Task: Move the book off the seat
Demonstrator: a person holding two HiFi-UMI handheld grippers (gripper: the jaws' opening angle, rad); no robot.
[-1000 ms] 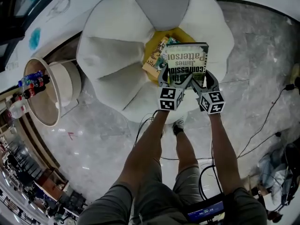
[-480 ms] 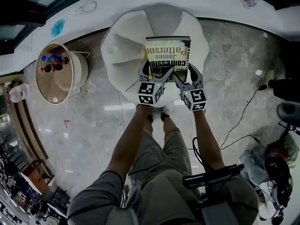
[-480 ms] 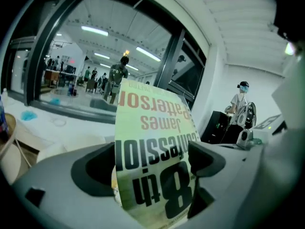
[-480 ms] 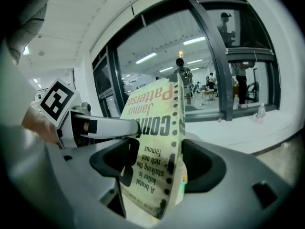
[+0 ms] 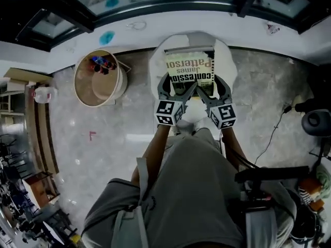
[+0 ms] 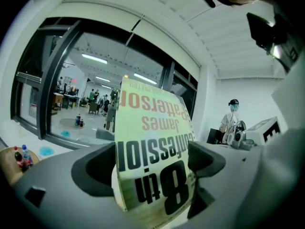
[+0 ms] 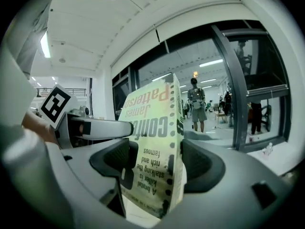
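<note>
Raised since second ago: book [image 5: 189, 68] and both grippers, far above floor. White seat [image 5: 228, 66] upper centre of head view, well below. Round tub [image 5: 122, 81] upper left. Book over seat, lower edge clamped by left gripper [image 5: 179, 87] and right gripper [image 5: 209, 88], jaws pinching covers.

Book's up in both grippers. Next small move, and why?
Probably swing the book sideways, clear of the white seat: the left gripper and right gripper are both clamped on it, and in the head view it hangs over the seat, so lowering now would land it there.
</note>
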